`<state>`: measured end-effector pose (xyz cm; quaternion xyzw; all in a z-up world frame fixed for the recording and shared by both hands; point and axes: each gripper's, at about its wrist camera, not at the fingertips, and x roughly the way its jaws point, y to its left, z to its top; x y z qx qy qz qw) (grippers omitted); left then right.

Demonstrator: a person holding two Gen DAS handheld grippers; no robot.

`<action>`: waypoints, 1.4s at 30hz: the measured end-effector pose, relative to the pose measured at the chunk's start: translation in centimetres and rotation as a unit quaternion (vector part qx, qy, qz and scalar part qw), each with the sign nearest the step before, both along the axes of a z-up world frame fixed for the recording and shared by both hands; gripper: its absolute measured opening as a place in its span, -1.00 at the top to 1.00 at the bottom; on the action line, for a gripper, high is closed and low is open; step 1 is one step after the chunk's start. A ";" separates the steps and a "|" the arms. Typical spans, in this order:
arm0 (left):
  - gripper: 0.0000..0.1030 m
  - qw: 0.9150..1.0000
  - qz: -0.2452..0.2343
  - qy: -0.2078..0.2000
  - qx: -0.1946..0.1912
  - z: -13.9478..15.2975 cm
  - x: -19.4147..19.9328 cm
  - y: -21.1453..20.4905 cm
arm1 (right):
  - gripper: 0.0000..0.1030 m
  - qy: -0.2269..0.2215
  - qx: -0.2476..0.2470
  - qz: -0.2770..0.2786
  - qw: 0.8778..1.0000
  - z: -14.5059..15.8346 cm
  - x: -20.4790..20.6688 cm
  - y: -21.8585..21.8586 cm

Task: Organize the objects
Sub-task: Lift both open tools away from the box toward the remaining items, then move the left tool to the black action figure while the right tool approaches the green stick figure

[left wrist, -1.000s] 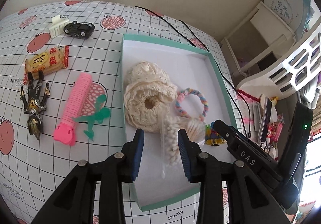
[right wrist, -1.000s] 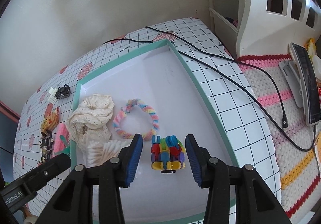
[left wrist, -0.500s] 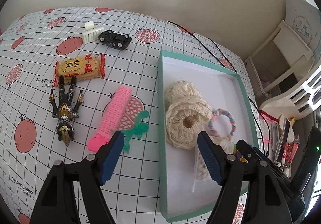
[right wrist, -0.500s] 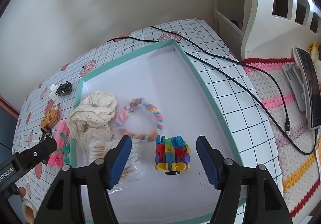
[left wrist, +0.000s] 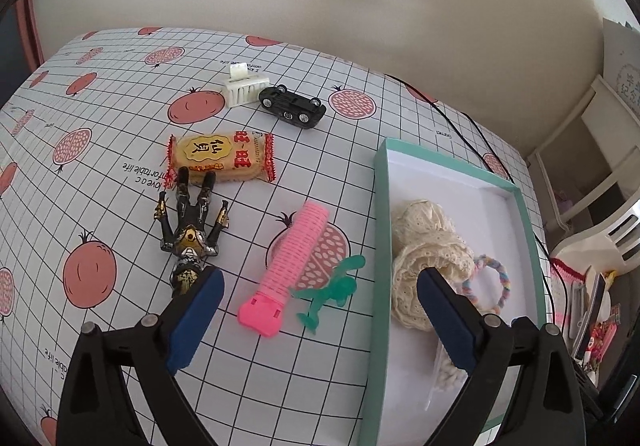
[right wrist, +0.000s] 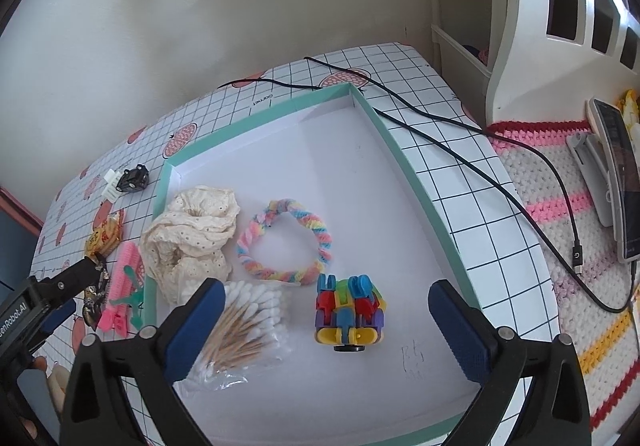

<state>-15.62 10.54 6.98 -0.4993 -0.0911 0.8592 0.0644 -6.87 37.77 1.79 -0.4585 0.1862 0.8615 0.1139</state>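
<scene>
Grippers (left wrist: 318,316) (right wrist: 326,326) gape above table (left wrist: 120,118), box (right wrist: 424,182).

both claws opened wide, pulled back

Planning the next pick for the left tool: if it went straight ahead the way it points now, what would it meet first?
Probably the pink hair roller, which lies on the tablecloth midway between the open left tool's fingers, with the green plastic piece touching its right side. Depth is hard to judge through the fisheye.

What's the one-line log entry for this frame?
left gripper: open, empty, over pink roller | right gripper: open, empty, over block toy | box: four items in
</scene>
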 end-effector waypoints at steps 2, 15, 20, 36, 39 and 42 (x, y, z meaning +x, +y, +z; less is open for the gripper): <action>-0.89 1.000 0.001 0.001 0.001 0.1 0.0 -0.1 | -1.00 0.002 0.004 0.001 1.000 0.1 0.0 0.0; -0.89 1.000 0.006 0.002 0.005 0.1 -0.1 -0.8 | -1.00 0.032 0.015 0.008 0.999 0.5 0.1 -0.4; -0.89 1.000 0.010 0.005 0.006 0.4 -0.3 -1.5 | -1.00 0.031 0.023 0.007 0.999 0.6 -0.2 -1.0; -0.89 0.999 0.048 0.015 0.010 1.3 -1.2 -7.0 | -1.00 0.091 0.022 0.037 0.995 3.4 -2.5 -7.1; -0.89 0.998 0.063 0.014 0.014 1.3 -1.5 -8.8 | -1.00 0.093 0.030 0.062 0.993 3.9 -3.2 -9.5; -0.89 0.996 0.080 0.015 0.020 1.3 -1.7 -10.7 | -1.00 0.088 0.034 0.087 0.992 4.3 -3.9 -11.9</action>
